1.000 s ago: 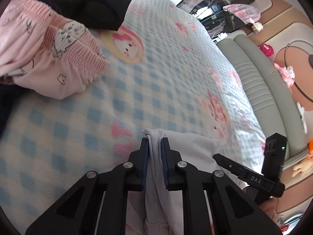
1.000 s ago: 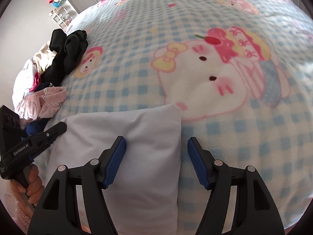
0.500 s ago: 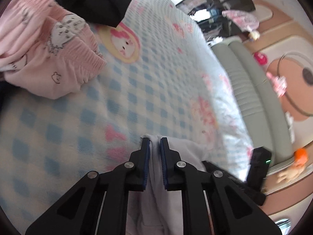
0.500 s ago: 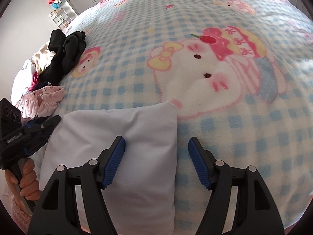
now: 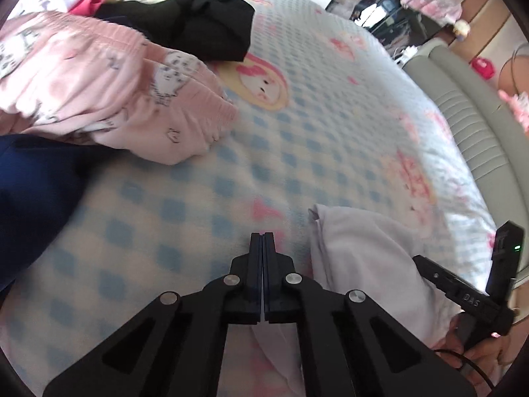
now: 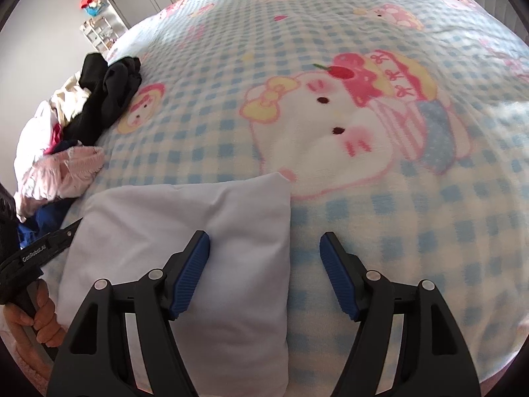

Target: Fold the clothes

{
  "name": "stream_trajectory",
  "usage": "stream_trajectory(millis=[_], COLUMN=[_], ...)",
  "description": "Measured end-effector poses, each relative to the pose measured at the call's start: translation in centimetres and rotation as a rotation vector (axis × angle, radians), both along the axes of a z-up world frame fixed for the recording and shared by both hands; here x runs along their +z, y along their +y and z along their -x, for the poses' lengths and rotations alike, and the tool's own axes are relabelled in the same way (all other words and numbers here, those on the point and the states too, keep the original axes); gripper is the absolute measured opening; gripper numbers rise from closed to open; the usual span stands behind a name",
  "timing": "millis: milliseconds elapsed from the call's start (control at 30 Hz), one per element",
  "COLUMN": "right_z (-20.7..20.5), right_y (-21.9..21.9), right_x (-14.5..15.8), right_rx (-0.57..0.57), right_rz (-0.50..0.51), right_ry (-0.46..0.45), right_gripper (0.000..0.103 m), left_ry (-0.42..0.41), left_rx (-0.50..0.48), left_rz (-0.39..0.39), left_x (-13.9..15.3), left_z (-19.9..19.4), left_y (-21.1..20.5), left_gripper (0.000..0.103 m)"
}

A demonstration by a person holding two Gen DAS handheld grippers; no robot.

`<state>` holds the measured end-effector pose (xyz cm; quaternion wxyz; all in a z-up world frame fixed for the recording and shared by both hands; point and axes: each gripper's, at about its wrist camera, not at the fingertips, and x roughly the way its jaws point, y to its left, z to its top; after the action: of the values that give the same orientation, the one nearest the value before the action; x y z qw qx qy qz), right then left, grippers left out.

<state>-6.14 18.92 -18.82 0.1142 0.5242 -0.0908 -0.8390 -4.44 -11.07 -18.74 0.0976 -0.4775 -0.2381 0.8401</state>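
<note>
A folded white garment [image 6: 198, 231] lies flat on the checked blanket near the bed's front edge; the left wrist view shows it as a white bundle [image 5: 363, 251] to the right of my fingers. My left gripper [image 5: 263, 236] is shut with nothing between its pads, just left of the garment's corner. My right gripper [image 6: 264, 248] stands open over the garment's right edge, its left blue pad [image 6: 191, 271] above the cloth and the right pad above the blanket.
A pile of unfolded clothes sits at the left: pink pyjama shorts [image 5: 109, 99], a black garment [image 5: 205, 23], a navy piece [image 5: 36, 192]. A grey padded headboard [image 5: 463, 106] borders the bed. The blue-and-white cartoon blanket [image 6: 330, 125] stretches ahead.
My left gripper let go of the white garment's corner, moved left off it and is shut empty. The right gripper stayed open over the garment.
</note>
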Motion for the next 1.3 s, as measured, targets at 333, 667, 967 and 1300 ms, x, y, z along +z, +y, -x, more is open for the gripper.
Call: stream_trajectory(millis=[333, 667, 967, 1300], right_z=[-3.4, -5.6, -6.6, -7.5], right_y=[-1.3, 1.8, 2.0, 0.9], right_x=[1.4, 1.3, 0.8, 1.0], right_rx=[0.095, -0.007, -0.034, 0.034], right_rz=[-0.07, -0.11, -0.202, -0.132], right_ry=[0.026, 0.002, -0.017, -0.026], right_gripper=[0.069, 0.071, 0.071, 0.067], left_ry=[0.033, 0.102, 0.105, 0.068], left_rx=[-0.208, -0.255, -0.24, -0.28], left_rz=[-0.012, -0.07, -0.048, 0.041], left_x=[1.1, 2.3, 2.6, 1.9], left_z=[-2.6, -5.8, -7.2, -7.2], left_y=[5.3, 4.6, 3.0, 4.6], left_gripper=[0.001, 0.005, 0.025, 0.027])
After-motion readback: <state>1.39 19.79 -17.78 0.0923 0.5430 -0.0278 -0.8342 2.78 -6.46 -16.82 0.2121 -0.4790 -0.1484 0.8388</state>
